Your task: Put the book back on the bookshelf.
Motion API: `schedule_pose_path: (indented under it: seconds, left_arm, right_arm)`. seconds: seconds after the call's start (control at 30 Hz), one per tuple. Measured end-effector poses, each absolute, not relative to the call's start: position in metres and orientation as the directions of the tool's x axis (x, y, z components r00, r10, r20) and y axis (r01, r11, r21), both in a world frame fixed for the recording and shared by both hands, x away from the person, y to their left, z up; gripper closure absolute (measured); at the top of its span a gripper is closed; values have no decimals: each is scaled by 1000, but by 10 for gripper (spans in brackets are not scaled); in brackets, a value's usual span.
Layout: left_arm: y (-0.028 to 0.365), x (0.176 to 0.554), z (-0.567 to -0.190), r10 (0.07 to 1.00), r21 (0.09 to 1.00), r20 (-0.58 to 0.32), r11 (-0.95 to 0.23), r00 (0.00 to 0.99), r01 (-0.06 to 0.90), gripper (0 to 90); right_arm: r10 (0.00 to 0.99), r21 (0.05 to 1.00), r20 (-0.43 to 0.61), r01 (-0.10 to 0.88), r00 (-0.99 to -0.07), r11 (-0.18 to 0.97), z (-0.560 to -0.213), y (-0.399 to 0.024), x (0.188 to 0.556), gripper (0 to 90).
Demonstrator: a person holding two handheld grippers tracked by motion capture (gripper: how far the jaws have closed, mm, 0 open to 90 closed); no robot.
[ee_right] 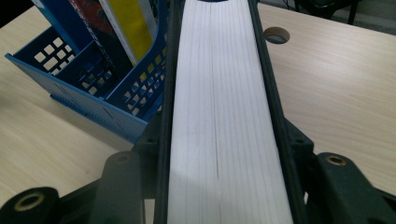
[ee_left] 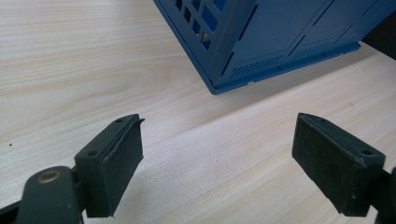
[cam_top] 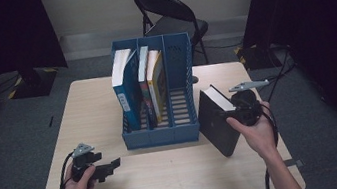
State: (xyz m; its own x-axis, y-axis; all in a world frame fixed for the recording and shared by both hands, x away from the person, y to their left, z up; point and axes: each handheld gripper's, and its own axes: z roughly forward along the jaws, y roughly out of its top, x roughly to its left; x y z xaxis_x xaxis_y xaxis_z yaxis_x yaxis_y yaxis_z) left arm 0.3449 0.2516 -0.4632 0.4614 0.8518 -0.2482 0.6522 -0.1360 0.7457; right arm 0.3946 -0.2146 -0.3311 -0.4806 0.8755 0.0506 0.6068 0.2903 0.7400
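Thick black hardcover book (cam_top: 217, 122) | your right gripper (cam_top: 225, 114) fingers clamp it; left gripper (cam_top: 114, 164) fingers wide, empty | risk: corner catches blue plastic file rack (cam_top: 162, 135), slips.

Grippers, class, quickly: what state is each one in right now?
Left gripper: open, nothing between its jaws, over the table.
Right gripper: shut on the black book, beside the blue file rack.

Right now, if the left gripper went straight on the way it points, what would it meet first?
Probably the blue file rack: its near lower corner lies ahead of the open left gripper, slightly right of centre, with bare table between. Depth is uncertain.
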Motion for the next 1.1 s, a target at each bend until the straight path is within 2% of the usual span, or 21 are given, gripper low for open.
schedule_pose_path:
  seconds: [0.57,1.1]
  left_arm:
    - [251,345,-464,850,740,-243,-149,466,656,162]
    - [249,345,-464,851,740,-244,-146,465,656,161]
  right_arm:
    - [878,597,32,714,-477,366,-325,-205,408,486]
    - [883,388,-5,813,-469,434,-323,-193,426,458]
